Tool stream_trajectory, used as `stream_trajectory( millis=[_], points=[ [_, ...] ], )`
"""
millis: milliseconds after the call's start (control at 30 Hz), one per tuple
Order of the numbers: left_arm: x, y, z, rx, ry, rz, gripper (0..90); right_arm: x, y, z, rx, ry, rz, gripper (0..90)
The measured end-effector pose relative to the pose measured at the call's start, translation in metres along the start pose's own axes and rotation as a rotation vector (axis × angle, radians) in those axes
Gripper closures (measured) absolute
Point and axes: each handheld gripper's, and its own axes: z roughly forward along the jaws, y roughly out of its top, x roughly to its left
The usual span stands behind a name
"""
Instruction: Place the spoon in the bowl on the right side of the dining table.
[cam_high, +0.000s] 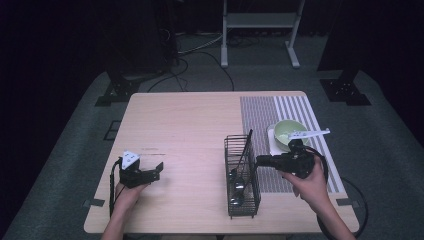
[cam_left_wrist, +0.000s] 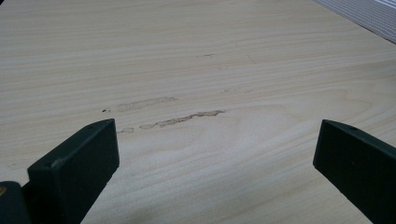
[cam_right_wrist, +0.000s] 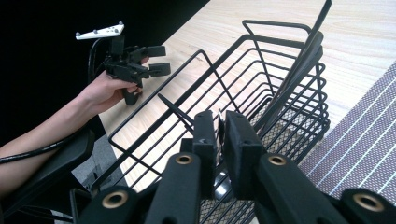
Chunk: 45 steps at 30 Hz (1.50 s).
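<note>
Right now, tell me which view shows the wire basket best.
The high view: the whole wire basket stands on the table with utensils inside. The right gripper view gives a close, cropped look at its rim beyond the right gripper. The left gripper view looks at bare tabletop.

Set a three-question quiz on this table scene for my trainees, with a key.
1. True or false: the left tongs stand wide open over the bare table.
2. Where does the green bowl sit? A) on bare wood; B) on the striped mat; C) on the floor.
3. Fill in: the right tongs are at the rim of the wire ____ that holds dark utensils.
Key: 1 true; 2 B; 3 basket.
</note>
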Motion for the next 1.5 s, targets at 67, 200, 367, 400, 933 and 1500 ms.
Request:
stream_trajectory(
  millis=[67, 200, 367, 400, 933, 1500],
  points=[
    [0.0, 0.0, 0.0, 0.0, 0.0, 0.0, 0.0, 0.0, 0.0, -0.001, -0.003, -0.001, -0.002, 84.7],
    [0.0, 0.0, 0.0, 0.001, 0.001, 0.003, 0.0, 0.002, 0.0, -0.001, -0.001, -0.006, -0.003, 87.9],
    [0.0, 0.0, 0.0, 0.001, 0.001, 0.001, 0.0, 0.004, 0.0, -0.003, 0.003, -0.013, -0.009, 88.0],
    [0.0, 0.0, 0.0, 0.001, 0.001, 0.002, 0.0, 0.005, -0.001, -0.003, 0.004, -0.014, -0.008, 88.1],
    [0.0, 0.0, 0.0, -0.001, 0.001, 0.004, 0.0, 0.016, 0.005, -0.014, -0.003, -0.034, -0.026, 88.4],
    [0.0, 0.0, 0.0, 0.0, 0.001, 0.005, 0.0, 0.023, 0.013, -0.026, -0.027, -0.04, -0.029, 88.4]
  ],
)
